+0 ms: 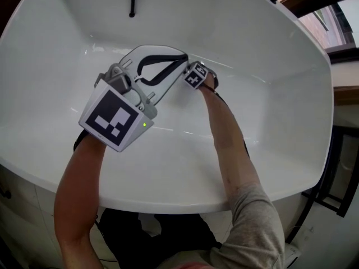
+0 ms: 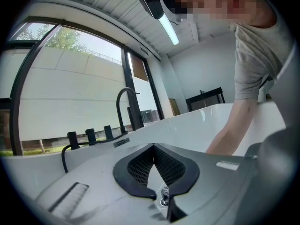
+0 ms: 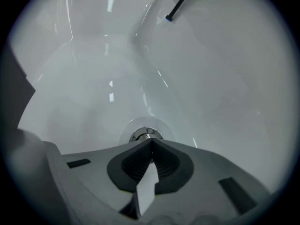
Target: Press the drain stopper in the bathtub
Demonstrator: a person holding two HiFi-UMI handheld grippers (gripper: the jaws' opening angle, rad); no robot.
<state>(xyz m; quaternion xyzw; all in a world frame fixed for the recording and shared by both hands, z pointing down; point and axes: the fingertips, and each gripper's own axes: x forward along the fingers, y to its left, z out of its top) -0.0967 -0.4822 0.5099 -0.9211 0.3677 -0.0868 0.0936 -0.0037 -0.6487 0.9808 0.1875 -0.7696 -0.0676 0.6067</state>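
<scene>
Your right gripper (image 3: 151, 142) is deep in the white bathtub (image 1: 269, 66), its jaws drawn together with nothing between them, and their meeting tips sit right at the near edge of the chrome drain stopper (image 3: 141, 135) on the tub floor, though whether they touch it can't be told. Your left gripper (image 2: 153, 146) hangs higher over the tub, jaws together and empty too, pointing across towards the black faucet (image 2: 127, 100) on the far rim. Your right forearm (image 1: 227, 130) reaches down past it.
</scene>
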